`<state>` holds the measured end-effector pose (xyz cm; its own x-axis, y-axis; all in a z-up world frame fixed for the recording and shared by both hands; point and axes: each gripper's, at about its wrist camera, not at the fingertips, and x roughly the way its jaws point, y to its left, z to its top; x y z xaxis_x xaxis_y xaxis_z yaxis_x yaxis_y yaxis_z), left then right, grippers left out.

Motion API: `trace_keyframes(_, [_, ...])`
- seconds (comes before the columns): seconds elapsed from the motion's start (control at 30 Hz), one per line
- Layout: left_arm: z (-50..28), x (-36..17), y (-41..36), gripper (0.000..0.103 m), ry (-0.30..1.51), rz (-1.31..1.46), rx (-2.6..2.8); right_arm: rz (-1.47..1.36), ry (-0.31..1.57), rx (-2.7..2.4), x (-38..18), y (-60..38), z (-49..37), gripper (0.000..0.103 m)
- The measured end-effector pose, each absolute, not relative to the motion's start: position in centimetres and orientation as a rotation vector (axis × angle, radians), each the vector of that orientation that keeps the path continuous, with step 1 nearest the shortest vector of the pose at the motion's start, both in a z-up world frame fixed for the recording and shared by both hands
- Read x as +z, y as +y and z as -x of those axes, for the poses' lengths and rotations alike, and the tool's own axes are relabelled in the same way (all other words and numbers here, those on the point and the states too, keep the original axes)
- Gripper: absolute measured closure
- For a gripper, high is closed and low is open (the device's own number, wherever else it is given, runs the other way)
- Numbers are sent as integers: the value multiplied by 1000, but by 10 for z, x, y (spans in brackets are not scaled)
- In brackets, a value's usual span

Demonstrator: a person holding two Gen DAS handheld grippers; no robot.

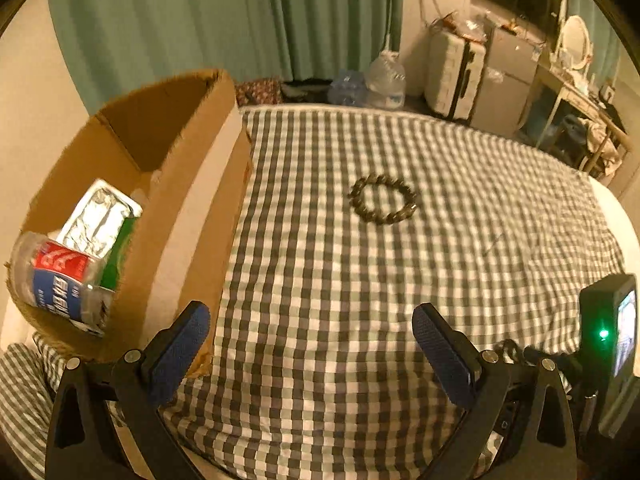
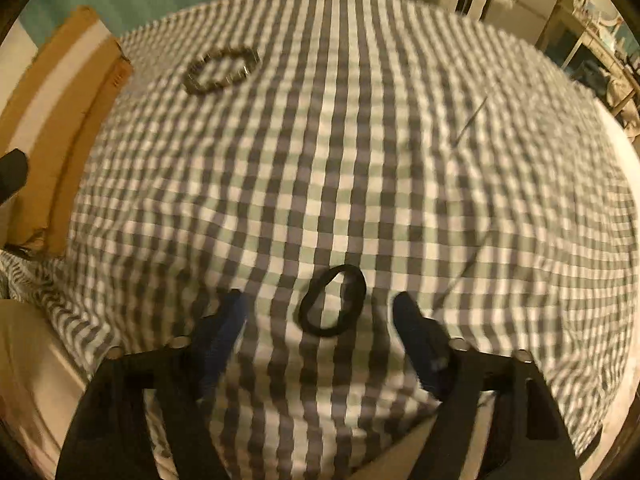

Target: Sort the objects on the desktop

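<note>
A beaded bracelet [image 1: 383, 199] lies on the checked cloth [image 1: 360, 280], ahead of my left gripper [image 1: 310, 320], which is open and empty. The bracelet also shows in the right wrist view [image 2: 221, 70], far left. A black hair tie [image 2: 333, 300] lies flat on the cloth between the fingertips of my right gripper [image 2: 320, 312], which is open and close above the cloth. A cardboard box [image 1: 192, 184] at the left holds a plastic bottle [image 1: 60, 284] with a red and blue label and a foil-topped green packet [image 1: 102, 220].
The box's side shows in the right wrist view [image 2: 60, 120]. Beyond the cloth's far edge stand green curtains [image 1: 240, 20], water jugs [image 1: 386, 80], a white suitcase [image 1: 454, 76] and a cluttered desk [image 1: 572, 92]. The right gripper's body with a lit screen [image 1: 612, 328] sits at lower right.
</note>
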<state>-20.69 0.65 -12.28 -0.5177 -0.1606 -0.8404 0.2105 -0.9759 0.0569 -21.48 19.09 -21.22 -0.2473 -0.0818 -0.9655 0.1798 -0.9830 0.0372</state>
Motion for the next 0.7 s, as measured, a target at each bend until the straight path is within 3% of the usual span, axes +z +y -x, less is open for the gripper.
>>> trace_keyframes(0.03, [211, -126, 4, 0, 82, -1421, -2553, -1856, 110, -2314, -222, 191, 218, 46])
trace_keyframes(0.1, [218, -137, 1, 0, 94, -1435, -2533, -1875, 98, -2302, -229, 193, 221, 50])
trace_keyframes(0.23, [235, -154, 1, 0, 97, -1464, -2522, -1847, 49, -2336, -227, 204, 227, 87])
trace_keyframes(0.47, [271, -183, 22, 0, 78, -1513, -2568, -1706, -61, -2415, -206, 227, 229, 97])
trace_keyframes(0.7, [333, -201, 34, 0, 25, -1483, -2632, -1602, -118, -2508, -186, 252, 248, 97])
